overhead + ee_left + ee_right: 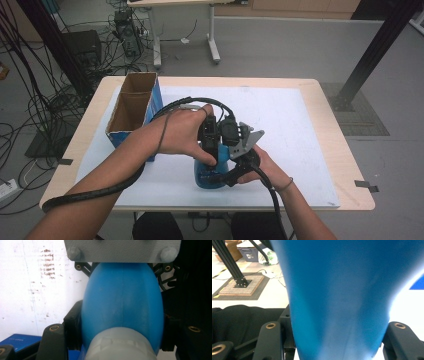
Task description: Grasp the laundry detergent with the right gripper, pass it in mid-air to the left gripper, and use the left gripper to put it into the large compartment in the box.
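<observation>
A blue plastic bottle [202,178] stands near the front middle of the white mat, held from both sides. My left gripper [209,166] comes down on it from above, under the person's left hand. In the left gripper view the jaws of my left gripper [120,332] are shut on the rounded blue bottle [122,302], just beyond its pale grey cap [120,346]. My right gripper [226,175] reaches in from the right. In the right gripper view the blue bottle [339,290] is clamped between the jaws of my right gripper [337,340].
An open cardboard box [132,107] with blue sides stands at the left of the white mat [285,125]. The wooden table edge [330,125] borders the mat. Black cables trail from both grippers. The right gripper's grey plate [120,250] sits above the bottle.
</observation>
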A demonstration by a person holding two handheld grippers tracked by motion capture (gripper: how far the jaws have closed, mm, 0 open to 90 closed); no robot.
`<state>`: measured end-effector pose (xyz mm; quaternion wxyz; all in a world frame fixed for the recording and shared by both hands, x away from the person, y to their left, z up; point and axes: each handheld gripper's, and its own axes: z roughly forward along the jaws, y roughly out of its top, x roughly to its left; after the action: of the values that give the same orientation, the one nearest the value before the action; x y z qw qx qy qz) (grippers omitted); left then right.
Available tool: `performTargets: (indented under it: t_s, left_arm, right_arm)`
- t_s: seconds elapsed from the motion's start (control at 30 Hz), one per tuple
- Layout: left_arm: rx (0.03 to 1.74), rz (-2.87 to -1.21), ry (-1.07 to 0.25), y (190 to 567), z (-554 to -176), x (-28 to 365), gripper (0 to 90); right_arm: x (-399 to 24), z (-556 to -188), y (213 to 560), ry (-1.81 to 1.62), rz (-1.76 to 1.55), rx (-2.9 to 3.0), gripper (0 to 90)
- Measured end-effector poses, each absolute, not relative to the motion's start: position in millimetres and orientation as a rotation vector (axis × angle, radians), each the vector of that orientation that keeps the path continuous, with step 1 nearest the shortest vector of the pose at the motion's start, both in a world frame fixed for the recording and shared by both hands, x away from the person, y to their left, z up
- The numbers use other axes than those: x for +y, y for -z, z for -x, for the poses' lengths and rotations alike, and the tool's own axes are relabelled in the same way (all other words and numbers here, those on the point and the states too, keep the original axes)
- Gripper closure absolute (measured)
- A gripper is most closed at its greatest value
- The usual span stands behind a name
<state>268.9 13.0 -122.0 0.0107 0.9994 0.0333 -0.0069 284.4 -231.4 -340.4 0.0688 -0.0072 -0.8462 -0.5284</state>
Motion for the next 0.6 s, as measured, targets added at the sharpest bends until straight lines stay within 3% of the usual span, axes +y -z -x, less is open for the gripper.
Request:
performTargets:
  t_s: [0.6]
  left_arm:
    - [0.115,-3.108,0.018,121.8,-268.3,16.1,37.8]
  right_arm:
    - [-230.5,-285.0,341.2,1.597,0.016,-2.545,42.0]
